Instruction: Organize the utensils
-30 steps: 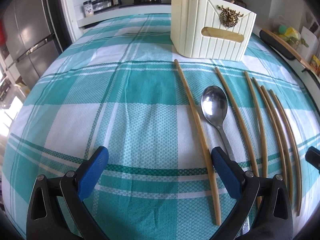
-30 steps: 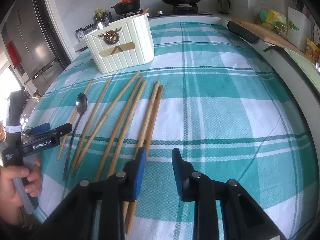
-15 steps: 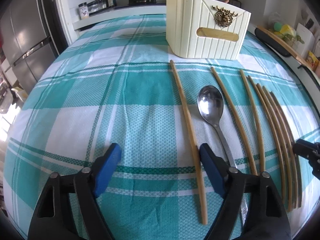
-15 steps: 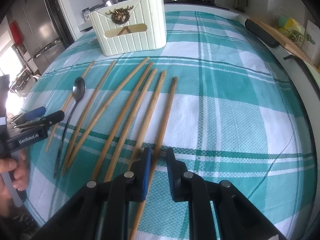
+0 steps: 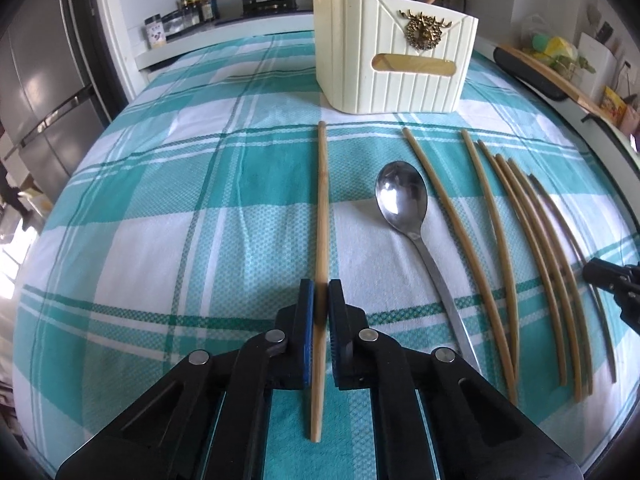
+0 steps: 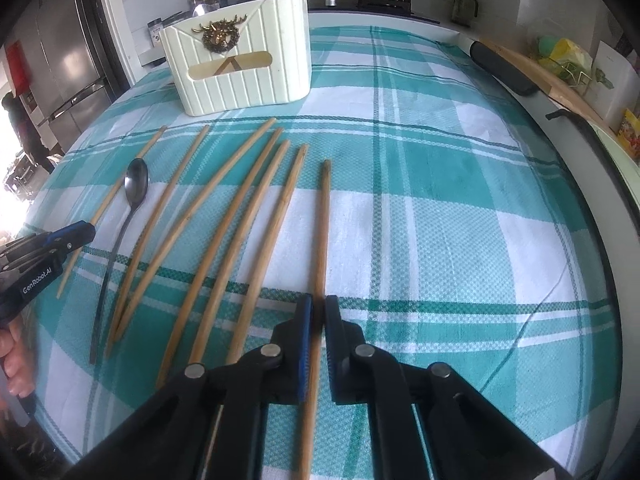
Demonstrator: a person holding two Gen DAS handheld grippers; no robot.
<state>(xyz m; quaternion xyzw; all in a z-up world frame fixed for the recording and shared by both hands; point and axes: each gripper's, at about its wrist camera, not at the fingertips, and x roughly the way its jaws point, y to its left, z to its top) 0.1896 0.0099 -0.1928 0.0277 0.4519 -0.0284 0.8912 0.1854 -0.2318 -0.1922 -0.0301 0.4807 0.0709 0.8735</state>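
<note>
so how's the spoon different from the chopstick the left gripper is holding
The spoon is shiny metal with a broad oval bowl and thin handle; the chopstick is a plain tan wooden stick. The spoon lies free on the cloth, angled, while the chopstick is clamped between the pads of the left gripper and points straight at the cream holder. Both lie side by side with their far ends toward that holder.

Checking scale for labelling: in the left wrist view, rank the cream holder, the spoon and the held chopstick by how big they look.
1. Cream holder, bulkiest.
2. Held chopstick, longest but thin; nearness to the camera inflates it.
3. Spoon.
</note>
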